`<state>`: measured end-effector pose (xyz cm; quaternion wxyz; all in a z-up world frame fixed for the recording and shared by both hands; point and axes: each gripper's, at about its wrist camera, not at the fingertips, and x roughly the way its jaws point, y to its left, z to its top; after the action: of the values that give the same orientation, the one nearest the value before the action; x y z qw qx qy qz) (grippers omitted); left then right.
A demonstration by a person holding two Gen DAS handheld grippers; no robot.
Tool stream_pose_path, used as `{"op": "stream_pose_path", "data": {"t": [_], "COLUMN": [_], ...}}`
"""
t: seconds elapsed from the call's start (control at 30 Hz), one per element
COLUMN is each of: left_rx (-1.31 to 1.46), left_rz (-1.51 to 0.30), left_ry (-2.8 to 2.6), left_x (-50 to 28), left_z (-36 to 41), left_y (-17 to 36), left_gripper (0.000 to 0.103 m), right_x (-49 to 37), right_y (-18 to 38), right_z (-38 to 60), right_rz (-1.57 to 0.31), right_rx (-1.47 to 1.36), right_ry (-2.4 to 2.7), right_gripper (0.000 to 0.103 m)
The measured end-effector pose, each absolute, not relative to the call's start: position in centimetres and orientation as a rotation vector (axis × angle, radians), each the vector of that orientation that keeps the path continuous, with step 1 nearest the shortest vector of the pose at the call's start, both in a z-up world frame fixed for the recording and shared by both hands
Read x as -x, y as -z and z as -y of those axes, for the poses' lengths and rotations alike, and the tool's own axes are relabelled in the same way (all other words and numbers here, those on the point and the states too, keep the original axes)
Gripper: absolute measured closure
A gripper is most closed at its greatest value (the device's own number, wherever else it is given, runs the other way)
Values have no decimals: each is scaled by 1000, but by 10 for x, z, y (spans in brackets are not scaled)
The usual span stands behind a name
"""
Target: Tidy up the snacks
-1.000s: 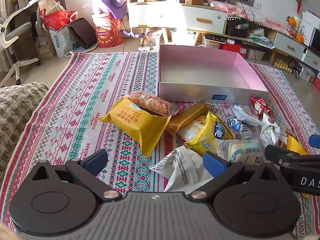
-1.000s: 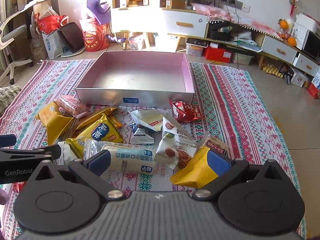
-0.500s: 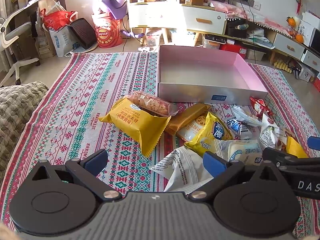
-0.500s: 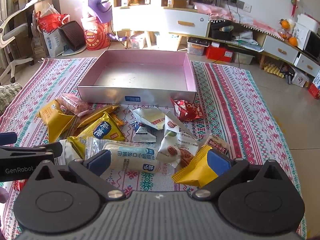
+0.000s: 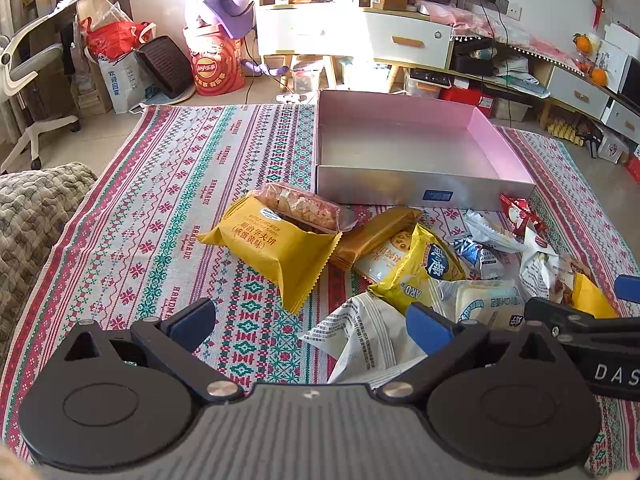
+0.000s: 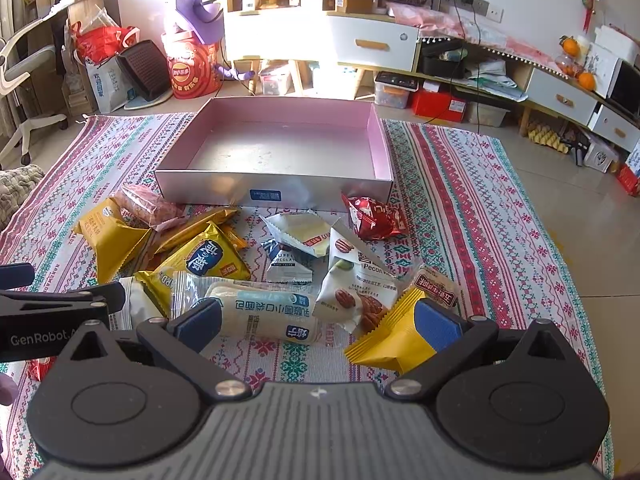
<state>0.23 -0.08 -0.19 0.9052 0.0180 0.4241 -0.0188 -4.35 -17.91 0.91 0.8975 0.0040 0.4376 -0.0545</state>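
Left wrist view: the left gripper (image 5: 310,322) hovers low over a striped woven rug (image 5: 132,216), its blue-padded fingers (image 5: 194,318) spread wide apart and holding nothing. Between and ahead of them lie a large yellow foil wafer packet (image 5: 276,246) and a crumpled white plastic wrapper (image 5: 360,336). A clear bag of pinkish crisp pieces (image 5: 298,206) rests on the far end of the yellow packet. Beyond stands a shallow rectangular box with silver outer walls and pink inner walls (image 5: 424,188); no snack lies inside it.

Right wrist view: the right gripper (image 6: 318,322) also has its fingers (image 6: 438,326) wide apart, clamped on nothing. A long white-and-blue bread roll packet (image 6: 264,312) lies just ahead, beside the left finger. A small yellow pleated sachet (image 6: 390,342) touches the right finger. Near these are a white pecan snack bag (image 6: 354,284), a yellow-and-blue foil packet (image 6: 208,258) and a red foil candy bag (image 6: 374,216), the last just beside the box's near right corner. All snacks sit loose on the rug in front of the box; the other gripper's black arm enters at the left edge.
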Motion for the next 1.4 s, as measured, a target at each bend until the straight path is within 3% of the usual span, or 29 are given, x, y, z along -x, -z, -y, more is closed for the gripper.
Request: {"op": "stream_pose_path", "data": {"t": [1.0, 1.4], "left_rx": [-71, -148], "left_rz": [-878, -939], "left_ry": [45, 209], "left_x": [-3, -29], "left_z": [0, -10], "left_y": [0, -25], "left_gripper": [0, 0], "right_x": [42, 14], "right_y": [-9, -45], "right_z": [181, 216], "right_rz": [-917, -979], "right_rx": [-10, -67], "right_ry": [119, 8], "right_gripper": [0, 0]}}
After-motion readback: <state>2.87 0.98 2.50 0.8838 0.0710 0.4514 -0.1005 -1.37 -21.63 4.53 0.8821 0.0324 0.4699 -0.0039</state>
